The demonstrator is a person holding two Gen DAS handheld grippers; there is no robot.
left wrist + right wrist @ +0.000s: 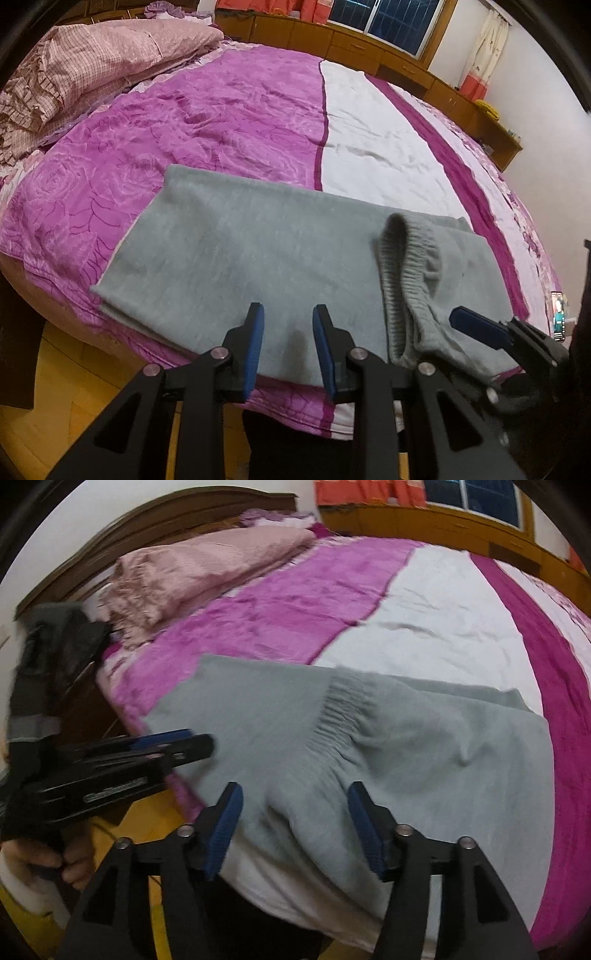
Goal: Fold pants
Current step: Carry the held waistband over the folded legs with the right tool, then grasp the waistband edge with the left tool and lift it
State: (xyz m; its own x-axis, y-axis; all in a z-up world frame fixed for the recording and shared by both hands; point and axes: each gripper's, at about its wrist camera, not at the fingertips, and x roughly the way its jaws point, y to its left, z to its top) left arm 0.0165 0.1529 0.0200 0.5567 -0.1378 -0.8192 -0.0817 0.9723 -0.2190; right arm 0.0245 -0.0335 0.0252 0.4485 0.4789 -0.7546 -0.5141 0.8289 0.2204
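Grey pants (240, 251) lie folded flat near the bed's front edge. Their ribbed waistband (410, 258) is turned over on the right half. My left gripper (290, 343) hovers over the near hem, its blue pads apart with no cloth pinched between them. In the right wrist view the pants (424, 746) spread ahead, with the waistband (340, 709) in the middle. My right gripper (295, 827) stands wide open over a raised fold of the cloth, and its pads do not press on it. The left gripper (195, 740) shows at the left.
The bed carries a purple and white blanket (258, 122). A bunched pink quilt (92, 66) lies at its far left. Wooden cabinets (351, 40) run under a window behind. Wooden floor (62, 369) lies below the bed edge. A person's hand (55, 864) holds the left gripper's handle.
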